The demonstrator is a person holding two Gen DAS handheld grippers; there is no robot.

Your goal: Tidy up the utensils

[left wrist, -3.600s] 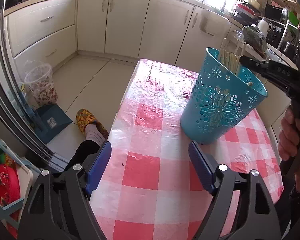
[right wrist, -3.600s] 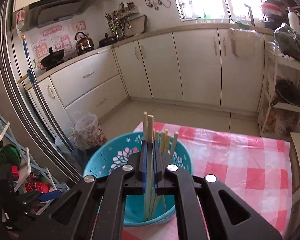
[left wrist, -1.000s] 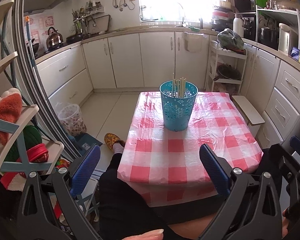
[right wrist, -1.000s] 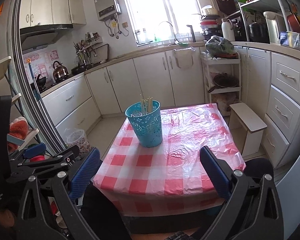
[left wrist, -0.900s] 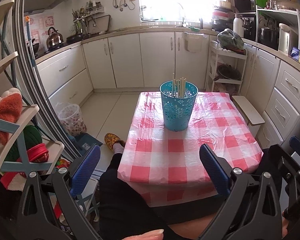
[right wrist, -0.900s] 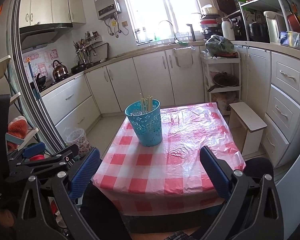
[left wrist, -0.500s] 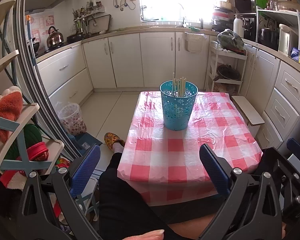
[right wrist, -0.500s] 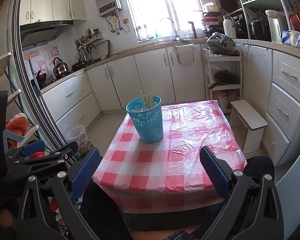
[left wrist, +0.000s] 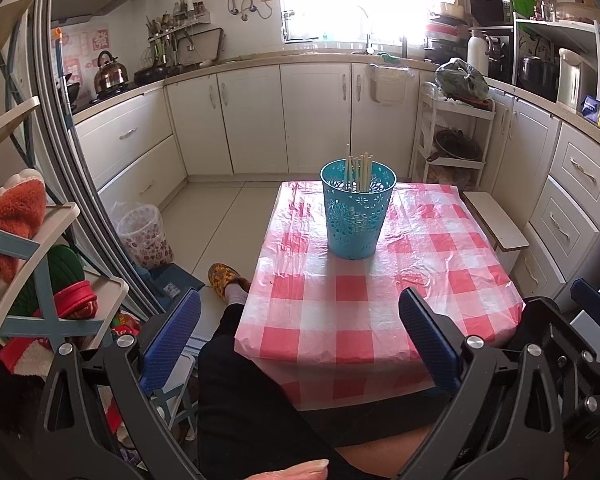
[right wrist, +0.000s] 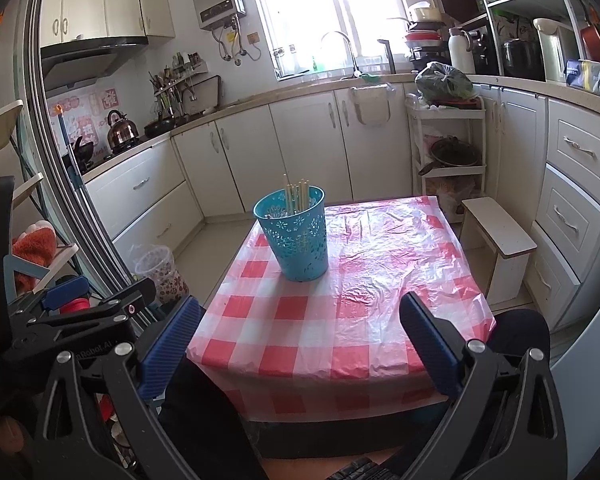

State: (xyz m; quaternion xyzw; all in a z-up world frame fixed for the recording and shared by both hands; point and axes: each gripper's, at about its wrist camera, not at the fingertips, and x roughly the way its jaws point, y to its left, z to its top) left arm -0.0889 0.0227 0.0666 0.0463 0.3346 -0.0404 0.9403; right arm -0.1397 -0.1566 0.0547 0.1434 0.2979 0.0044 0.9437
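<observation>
A teal perforated basket (left wrist: 357, 210) stands upright on the table with the red-and-white checked cloth (left wrist: 380, 300); it also shows in the right wrist view (right wrist: 295, 234). Several wooden chopsticks (left wrist: 360, 172) stand inside it, tips up, also seen in the right wrist view (right wrist: 297, 196). My left gripper (left wrist: 300, 344) is open and empty, held back from the table's near edge above the person's lap. My right gripper (right wrist: 300, 344) is open and empty, also back from the near edge. The left gripper's body shows at lower left in the right wrist view (right wrist: 80, 312).
A white stool (right wrist: 498, 236) stands right of the table. A shelf rack with cloth items (left wrist: 32, 248) is at left. A small patterned bin (left wrist: 144, 232) and a slippered foot (left wrist: 226, 280) are on the floor left of the table. White cabinets (left wrist: 316, 116) line the walls.
Since 3.6 s ago the right gripper let go of the chopsticks into the basket and both grippers pulled far back. Over the last second almost nothing moved.
</observation>
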